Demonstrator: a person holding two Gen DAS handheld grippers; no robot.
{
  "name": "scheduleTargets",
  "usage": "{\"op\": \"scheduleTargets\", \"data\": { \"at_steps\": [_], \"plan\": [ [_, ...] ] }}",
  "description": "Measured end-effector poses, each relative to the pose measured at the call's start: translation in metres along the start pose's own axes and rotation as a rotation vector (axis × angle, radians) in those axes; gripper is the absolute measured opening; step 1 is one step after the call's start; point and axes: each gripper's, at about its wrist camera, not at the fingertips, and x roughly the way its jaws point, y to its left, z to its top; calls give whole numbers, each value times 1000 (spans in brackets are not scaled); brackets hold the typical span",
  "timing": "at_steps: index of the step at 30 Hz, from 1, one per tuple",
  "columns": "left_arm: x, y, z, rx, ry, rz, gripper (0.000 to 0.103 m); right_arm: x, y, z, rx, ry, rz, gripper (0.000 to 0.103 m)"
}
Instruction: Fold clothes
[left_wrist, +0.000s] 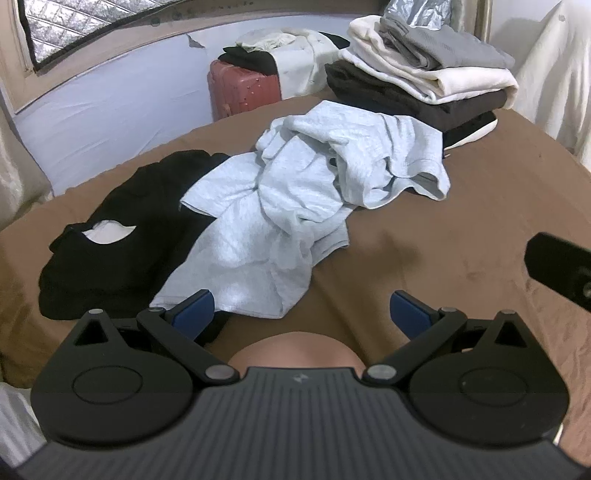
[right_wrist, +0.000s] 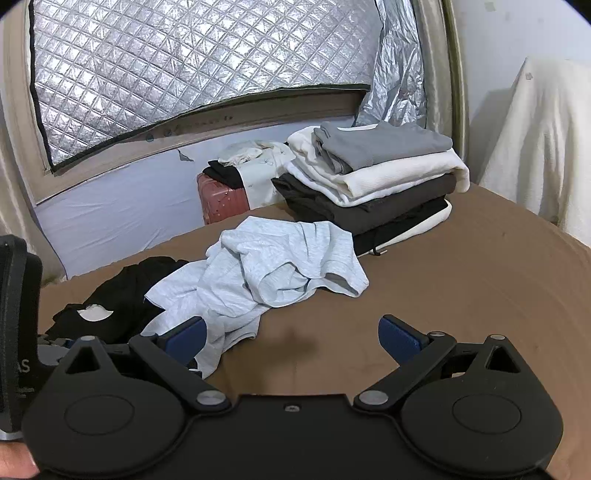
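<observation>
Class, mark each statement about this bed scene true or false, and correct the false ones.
1. Both the left hand-held gripper and the right hand-held gripper are open and hold nothing. True.
2. The light blue garment lies neatly folded. False: it is crumpled.
3. The grey top sits on top of the stack of folded clothes. True.
4. The black garment is on the pink suitcase. False: it lies on the brown bed, beside the blue one.
</observation>
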Motion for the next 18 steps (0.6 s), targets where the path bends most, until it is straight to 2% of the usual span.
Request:
{"op": "scheduleTargets", "data": {
  "at_steps": [14, 18],
  "plan": [
    [-2, 9, 2, -18, -16, -68, 103, 6, -3, -2, 21, 23, 7, 101],
    [-1, 10, 1, -12, -14, -65, 103, 7, -6, -3, 39, 30, 6, 101]
  ]
}}
